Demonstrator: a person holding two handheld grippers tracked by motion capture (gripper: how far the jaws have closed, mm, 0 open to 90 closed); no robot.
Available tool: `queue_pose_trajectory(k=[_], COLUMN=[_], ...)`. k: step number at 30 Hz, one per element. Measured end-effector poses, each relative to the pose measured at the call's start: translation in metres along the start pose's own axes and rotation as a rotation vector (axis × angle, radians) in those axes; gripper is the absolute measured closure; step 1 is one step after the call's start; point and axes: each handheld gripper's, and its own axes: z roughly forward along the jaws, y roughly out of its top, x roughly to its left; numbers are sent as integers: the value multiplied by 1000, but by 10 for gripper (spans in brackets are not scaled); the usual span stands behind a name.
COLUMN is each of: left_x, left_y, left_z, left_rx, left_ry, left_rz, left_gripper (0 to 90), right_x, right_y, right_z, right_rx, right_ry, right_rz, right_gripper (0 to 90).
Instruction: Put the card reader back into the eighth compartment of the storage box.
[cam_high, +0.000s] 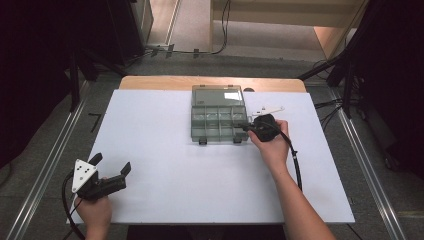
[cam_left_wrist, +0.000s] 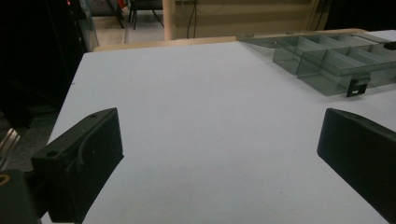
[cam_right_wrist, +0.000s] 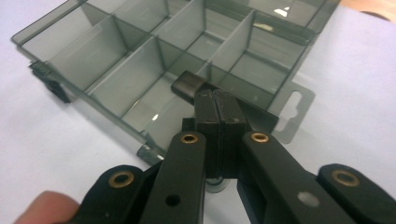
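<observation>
**Organizer box open at the far edge of the desk, right gripper at its corner**

Organizer box, smoky clear plastic, sits near the middle of the desk's far edge, lid flung back flat toward that edge. Its compartments look bare, and two dark latches hang off the near wall. Over to the right gripper: it's at the box's right near corner, jaws pressed together with no gap between them. In the right gripper view a small dark block sits just beyond the jaw tips, over the box's wall; whether the jaws grip it or the wall, I cannot tell. A hang tab sticks out of the box's right side.

Down at the near left corner of the desk, the left gripper rests low in the person's hand, jaws spread wide, nothing between them but bare white board.

The surface is a white sheet laid over a wooden desk, with wood showing along the far edge. Around it: grey floor, metal rails on both sides, cables trailing at the back, dark stands left and right.
</observation>
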Motion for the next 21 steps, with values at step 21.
queue_pose_trajectory(k=[21], left_x=[0], left_y=[0], left_z=[0], left_rx=[3], left_ry=[-1], left_rz=[5], left_gripper=[4], right_x=[13], right_y=[27], right_z=[27], right_rx=[-15], right_ry=[8], right_rz=[-24], right_gripper=[870])
